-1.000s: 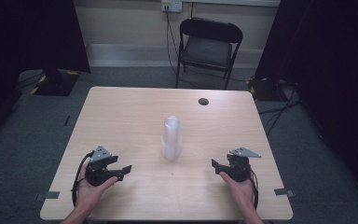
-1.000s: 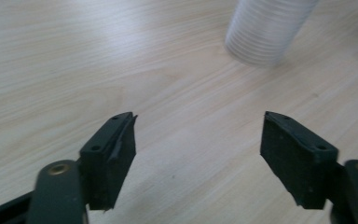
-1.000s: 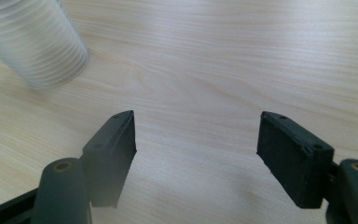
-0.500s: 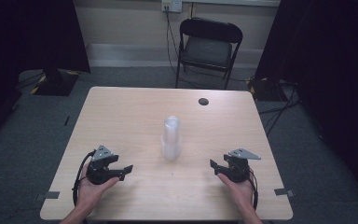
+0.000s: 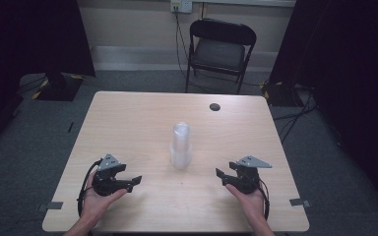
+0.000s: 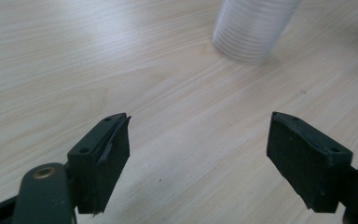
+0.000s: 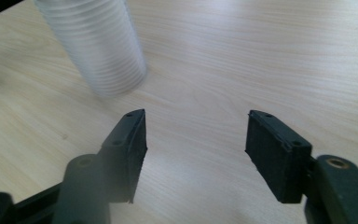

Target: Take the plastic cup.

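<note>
A tall stack of clear plastic cups (image 5: pixel 181 147) stands upright at the middle of the wooden table (image 5: pixel 128 113). My left gripper (image 5: pixel 135 181) rests in a hand near the front left and points toward the stack. Its jaws have just been opening and stand wide with nothing between them (image 6: pixel 198 154); the cup stack (image 6: pixel 254 28) lies ahead to the right. My right gripper (image 5: pixel 220 174) sits in a hand near the front right. Its jaws have just been closing, though a gap remains with only bare table in it (image 7: pixel 196 149). The cup stack (image 7: pixel 95 46) stands ahead to its left.
A small dark disc (image 5: pixel 215 106) lies near the table's far edge. A black folding chair (image 5: pixel 221 49) stands behind the table against the wall. Dark curtains hang at both sides. Bare wood surrounds the stack.
</note>
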A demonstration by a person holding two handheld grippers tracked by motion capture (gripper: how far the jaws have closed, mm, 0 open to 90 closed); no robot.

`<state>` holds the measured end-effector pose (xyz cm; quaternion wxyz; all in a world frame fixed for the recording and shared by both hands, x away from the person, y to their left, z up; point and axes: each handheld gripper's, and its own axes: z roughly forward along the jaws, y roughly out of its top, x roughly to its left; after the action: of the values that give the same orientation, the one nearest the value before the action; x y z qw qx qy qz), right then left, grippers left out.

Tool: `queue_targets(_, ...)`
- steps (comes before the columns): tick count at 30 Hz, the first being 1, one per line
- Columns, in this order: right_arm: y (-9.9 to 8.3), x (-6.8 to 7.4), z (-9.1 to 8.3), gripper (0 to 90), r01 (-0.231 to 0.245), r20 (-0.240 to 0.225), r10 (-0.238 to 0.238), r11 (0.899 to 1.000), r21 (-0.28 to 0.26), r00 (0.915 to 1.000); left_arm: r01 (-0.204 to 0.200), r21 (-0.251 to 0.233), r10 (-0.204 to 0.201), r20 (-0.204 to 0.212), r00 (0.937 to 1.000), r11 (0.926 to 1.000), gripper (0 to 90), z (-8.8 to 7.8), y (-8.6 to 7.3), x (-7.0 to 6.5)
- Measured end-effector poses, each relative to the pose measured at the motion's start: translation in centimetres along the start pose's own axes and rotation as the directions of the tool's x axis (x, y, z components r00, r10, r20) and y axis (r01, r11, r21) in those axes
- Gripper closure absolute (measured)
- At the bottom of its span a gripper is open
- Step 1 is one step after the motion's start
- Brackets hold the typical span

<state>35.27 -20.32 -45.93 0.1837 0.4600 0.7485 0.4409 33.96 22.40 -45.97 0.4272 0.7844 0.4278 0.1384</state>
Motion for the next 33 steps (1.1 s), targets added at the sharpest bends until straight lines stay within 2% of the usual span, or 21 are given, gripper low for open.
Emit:
queue_targets(4,0.0,0.4,-0.3,40.3,0.007,-0.016,-0.007,1.0,-0.005,0.9998,-0.007,0.004,0.007,0.011,0.9999,1.0,22.2,0.1,0.0,-0.1)
queue_targets(6,0.3,0.7,-0.4,40.3,0.029,-0.028,-0.029,0.999,-0.017,0.9992,-0.02,0.007,0.02,0.014,0.9997,0.9998,25.8,0.1,0.0,-0.2)
queue_targets(12,1.1,1.0,-0.7,41.9,0.024,-0.062,-0.026,0.999,-0.036,0.9977,-0.012,0.009,0.012,0.006,0.9999,0.9999,23.4,0.1,0.0,-0.1)
queue_targets(14,1.4,1.1,-0.9,41.8,0.033,-0.058,-0.036,0.998,-0.055,0.9977,-0.011,0.009,0.011,0.002,0.9999,0.9999,23.4,0.1,0.0,-0.1)
queue_targets(15,1.5,1.2,-0.9,41.5,0.045,-0.053,-0.048,0.997,-0.055,0.9974,-0.011,0.012,0.011,0.002,0.9999,0.9999,23.4,0.1,0.0,-0.1)
queue_targets(17,1.9,1.3,-0.9,40.2,0.042,-0.076,-0.046,0.998,-0.051,0.996,-0.011,0.014,0.011,0.002,0.9999,0.9998,23.2,0.1,0.0,-0.2)
queue_targets(19,2.3,1.6,-1.0,39.3,0.042,-0.078,-0.045,0.999,-0.034,0.9959,-0.012,0.015,0.012,0.005,0.9999,0.9998,23.1,0.2,0.0,-0.2)
queue_targets(21,2.7,1.8,-1.0,38.1,0.045,-0.105,-0.049,0.998,-0.046,0.9933,-0.016,0.021,0.016,0.001,0.9999,0.9997,23.0,0.2,0.0,-0.3)
queue_targets(26,4.1,2.8,-0.6,35.7,0.06,-0.125,-0.069,0.995,-0.075,0.9898,-0.021,0.02,0.021,-0.006,0.9998,0.9996,21.8,0.3,0.0,-0.3)
queue_targets(27,4.3,3.1,-0.3,36.3,0.07,-0.127,-0.079,0.995,-0.075,0.9888,-0.024,0.021,0.024,-0.006,0.9997,0.9995,21.8,0.2,0.0,-0.3)
queue_targets(30,5.2,3.5,0.3,35.8,0.094,-0.175,-0.102,0.994,-0.055,0.9793,-0.019,0.022,0.02,-0.008,0.9998,0.9996,21.9,0.3,0.0,-0.2)
queue_targets(33,6.0,3.6,0.5,33.9,0.092,-0.188,-0.103,0.994,-0.064,0.9768,-0.022,0.027,0.022,-0.009,0.9997,0.9994,21.9,0.3,-0.1,-0.1)
